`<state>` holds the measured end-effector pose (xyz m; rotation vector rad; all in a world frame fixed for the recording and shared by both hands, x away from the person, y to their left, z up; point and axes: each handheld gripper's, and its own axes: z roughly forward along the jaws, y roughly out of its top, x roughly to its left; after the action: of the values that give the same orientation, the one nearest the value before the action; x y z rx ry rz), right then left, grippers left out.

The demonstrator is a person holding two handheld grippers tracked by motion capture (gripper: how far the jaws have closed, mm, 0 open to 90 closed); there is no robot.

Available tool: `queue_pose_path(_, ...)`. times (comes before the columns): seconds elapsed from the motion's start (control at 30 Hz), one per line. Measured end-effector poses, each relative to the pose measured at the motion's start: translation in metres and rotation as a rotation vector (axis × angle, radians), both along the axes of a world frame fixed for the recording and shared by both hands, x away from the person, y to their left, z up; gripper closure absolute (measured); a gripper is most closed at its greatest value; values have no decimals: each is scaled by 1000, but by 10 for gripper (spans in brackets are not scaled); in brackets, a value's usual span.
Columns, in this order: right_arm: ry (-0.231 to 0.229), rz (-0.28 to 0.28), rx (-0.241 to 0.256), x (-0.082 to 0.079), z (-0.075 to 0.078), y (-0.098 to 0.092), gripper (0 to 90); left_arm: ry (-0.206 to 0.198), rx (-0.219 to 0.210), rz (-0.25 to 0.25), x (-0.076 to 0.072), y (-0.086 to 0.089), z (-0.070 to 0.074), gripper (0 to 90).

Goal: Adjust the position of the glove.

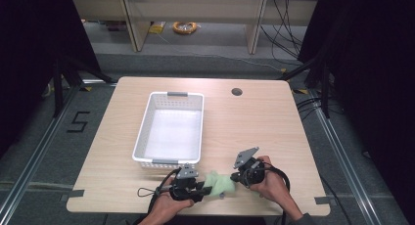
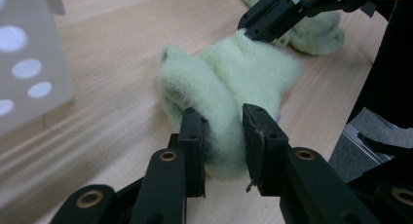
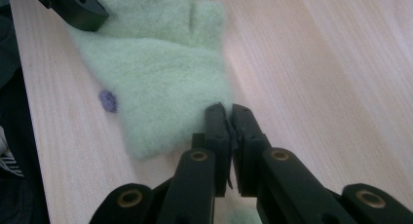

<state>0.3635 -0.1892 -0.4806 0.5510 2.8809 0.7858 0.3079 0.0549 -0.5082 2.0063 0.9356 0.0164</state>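
Near the table's front edge, both claws pinch the green cloth (image 1: pixel 219 182).

The white perforated plastic basket (image 1: pixel 169 129) stands on the light wooden table (image 1: pixel 254 122), left of its middle. Just before the basket's near right corner lies the pale green fleecy cloth (image 1: pixel 219 182), near the table's front edge. The left gripper (image 1: pixel 205 190) sits at the cloth's left, the right gripper (image 1: pixel 234 177) at its right.

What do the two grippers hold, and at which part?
Both hold the green cloth: left gripper on a bunched fold, right gripper pinching its edge.
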Motion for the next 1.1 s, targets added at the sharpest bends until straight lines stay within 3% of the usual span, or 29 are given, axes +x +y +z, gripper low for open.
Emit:
queue_pose_path(0.13,4,12,-6,1,-3,0,846,23,-5,5,-2,2,-4,664)
queue_pose_path(0.3,8,-13,-8,2,-4,-2,796,14,5,8,-3,5,-2,650)
queue_pose_path(0.43,1,-34,-6,2,-1,-4,749,23,9,24,-3,8,-2,580)
queue_pose_path(0.47,-6,-96,7,-2,4,-7,683,23,19,30,-2,9,-2,551)
queue_pose_path(0.5,-6,-96,7,-2,4,-7,683,23,19,30,-2,9,-2,539)
queue_pose_path(0.53,-2,-133,50,-4,9,-12,659,35,7,32,-2,10,0,506)
queue_pose_path(0.57,-2,-133,50,-4,9,-12,659,35,7,32,-2,10,0,479)
queue_pose_path(0.6,-17,-187,58,-7,16,-20,634,32,10,36,-3,12,3,462)
queue_pose_path(0.63,-17,-187,58,-7,16,-20,634,32,10,36,-3,12,3,452)
queue_pose_path(0.67,-24,-232,60,-10,24,-30,606,19,7,43,-3,13,5,444)
queue_pose_path(0.73,-27,-246,69,-11,26,-33,598,16,10,47,-4,16,8,437)
queue_pose_path(0.87,-48,-339,77,-14,35,-57,578,8,-10,73,-7,23,10,399)
queue_pose_path(1.0,-58,-345,65,-17,35,-67,583,-2,7,61,-12,27,12,386)
queue_pose_path(1.1,-46,-310,63,-20,28,-75,585,-4,7,58,-15,28,13,378)
